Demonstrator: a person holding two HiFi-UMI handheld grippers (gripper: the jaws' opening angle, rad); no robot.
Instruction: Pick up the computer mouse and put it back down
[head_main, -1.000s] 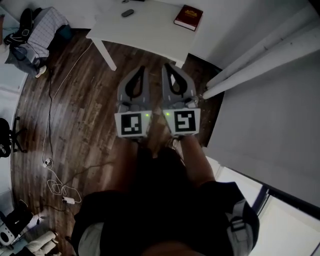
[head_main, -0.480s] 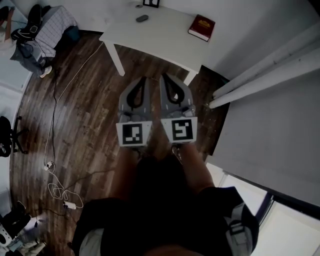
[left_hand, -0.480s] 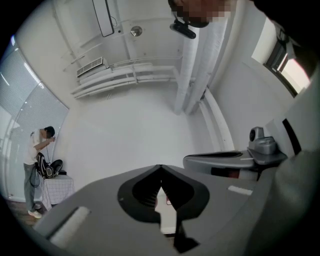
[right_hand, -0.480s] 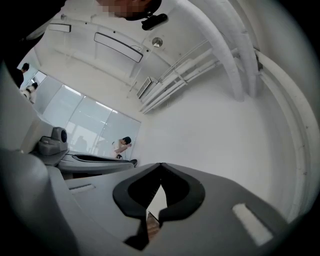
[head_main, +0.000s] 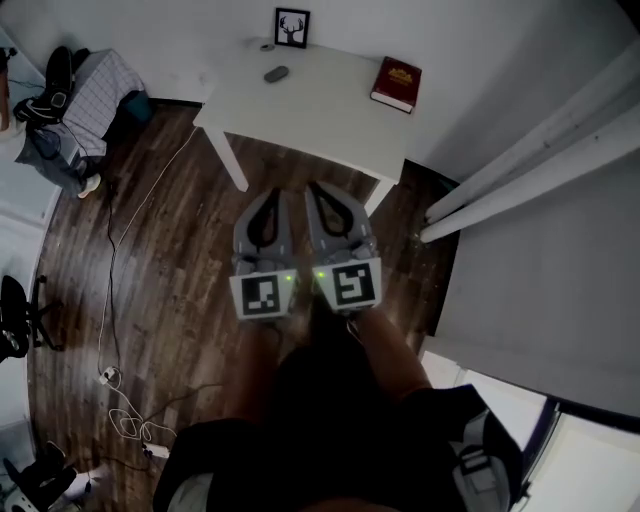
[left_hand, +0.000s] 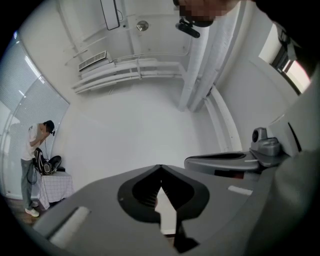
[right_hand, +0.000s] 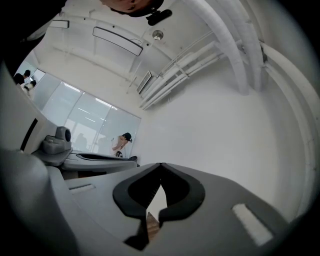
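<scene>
Head view: the mouse (head_main: 276, 73) sits on the tabletop (head_main: 320, 100) well ahead, left tongs (head_main: 271, 195) and right tongs (head_main: 318, 190) both pressed together, empty, so walk closer, then spread one pair first.

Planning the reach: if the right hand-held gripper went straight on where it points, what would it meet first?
Likely the white table's near edge: the right hand-held gripper, shut and empty, aims at it, though its height against the tabletop is unclear.
</scene>
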